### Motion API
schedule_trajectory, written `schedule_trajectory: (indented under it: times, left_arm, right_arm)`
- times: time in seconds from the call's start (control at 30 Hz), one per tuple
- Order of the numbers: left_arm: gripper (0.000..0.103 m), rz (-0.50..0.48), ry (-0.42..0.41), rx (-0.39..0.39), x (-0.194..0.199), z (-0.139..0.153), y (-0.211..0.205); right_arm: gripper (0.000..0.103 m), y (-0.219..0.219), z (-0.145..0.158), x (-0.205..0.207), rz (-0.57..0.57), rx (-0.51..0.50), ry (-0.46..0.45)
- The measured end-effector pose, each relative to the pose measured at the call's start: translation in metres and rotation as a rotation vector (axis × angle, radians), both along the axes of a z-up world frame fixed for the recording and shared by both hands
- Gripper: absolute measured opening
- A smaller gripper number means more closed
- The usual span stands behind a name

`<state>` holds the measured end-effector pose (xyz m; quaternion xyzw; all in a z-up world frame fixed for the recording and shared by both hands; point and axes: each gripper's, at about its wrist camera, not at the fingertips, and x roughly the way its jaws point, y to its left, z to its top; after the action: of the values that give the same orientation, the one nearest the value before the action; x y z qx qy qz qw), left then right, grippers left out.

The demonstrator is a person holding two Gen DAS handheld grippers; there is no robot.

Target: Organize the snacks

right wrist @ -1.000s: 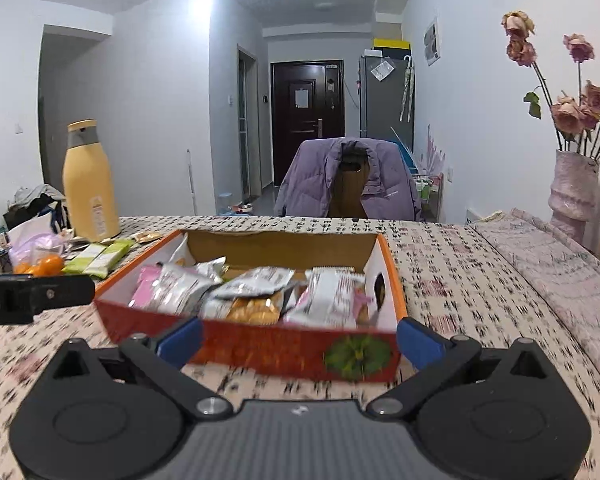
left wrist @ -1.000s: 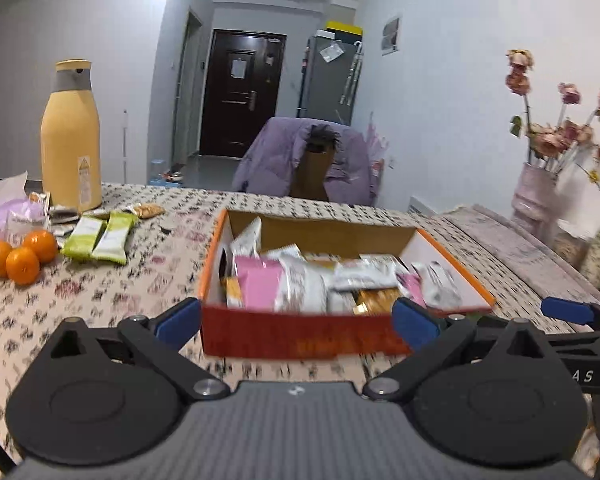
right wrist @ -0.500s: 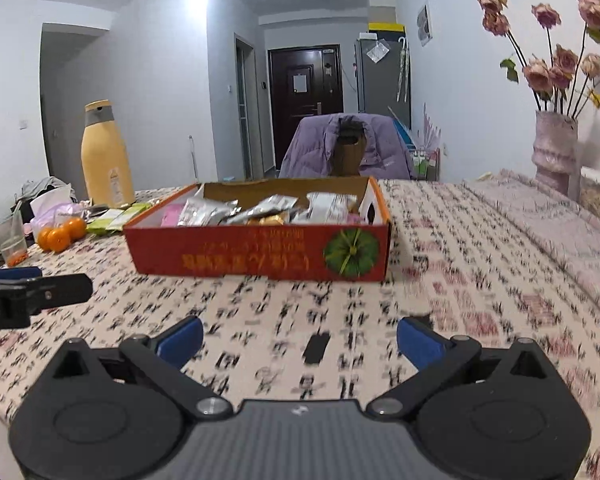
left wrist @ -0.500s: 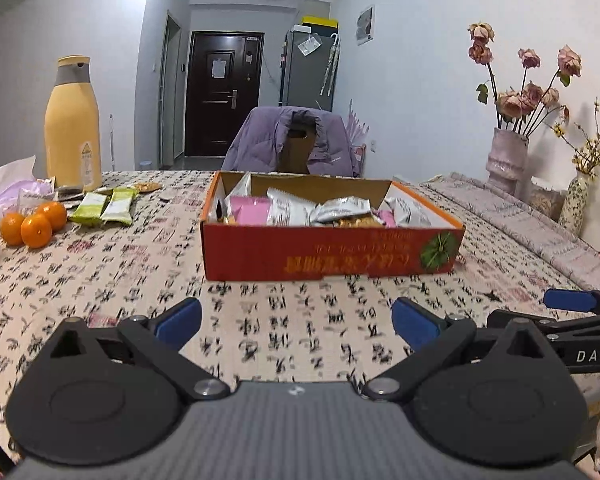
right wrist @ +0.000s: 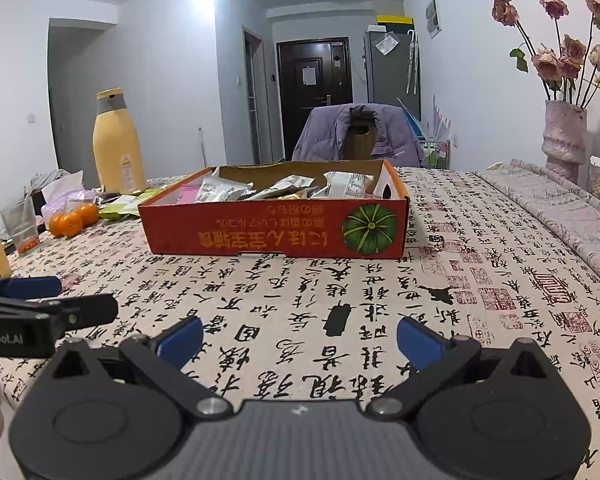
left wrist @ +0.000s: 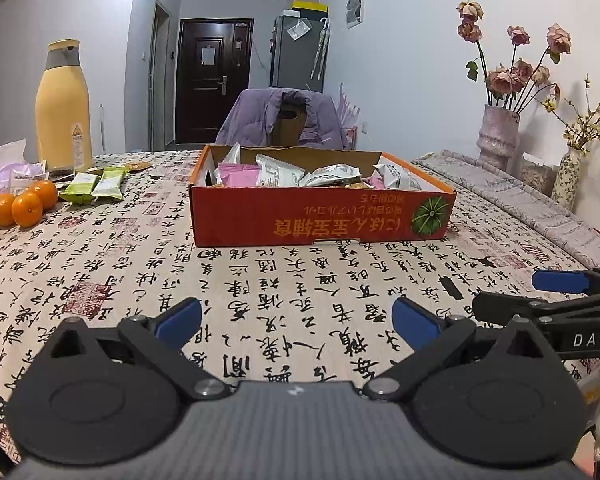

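A red cardboard box (left wrist: 320, 220) (right wrist: 276, 234) stands on the table, filled with several pink, white and silver snack packets (left wrist: 278, 172) (right wrist: 340, 184). Two green snack packets (left wrist: 96, 186) (right wrist: 120, 206) lie on the cloth left of the box. My left gripper (left wrist: 296, 318) is open and holds nothing, low over the cloth well in front of the box. Equally far back, my right gripper (right wrist: 298, 334) is open with nothing in it. Each gripper shows at the edge of the other's view.
A yellow bottle (left wrist: 63, 108) and three oranges (left wrist: 24, 204) are at the left, with a plastic bag (left wrist: 4, 168) and a clear cup (right wrist: 20, 224). A vase of dried roses (left wrist: 498, 136) stands right. A chair with a purple jacket (left wrist: 284, 120) is behind the table.
Both grippers have pulled back from the box, which now stands farther away on the table. They stayed open throughout.
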<state>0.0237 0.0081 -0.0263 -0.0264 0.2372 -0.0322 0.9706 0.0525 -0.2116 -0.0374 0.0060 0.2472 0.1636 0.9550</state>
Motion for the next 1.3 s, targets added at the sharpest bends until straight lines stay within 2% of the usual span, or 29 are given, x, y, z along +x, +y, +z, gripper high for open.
schedule_trajectory:
  times: [1.3]
  left_arm:
    - [0.103, -0.003, 0.0, -0.027, -0.0027, -0.0011, 0.0019]
  right_arm:
    - [0.103, -0.0003, -0.0026, 0.0, -0.008, -0.006, 0.004]
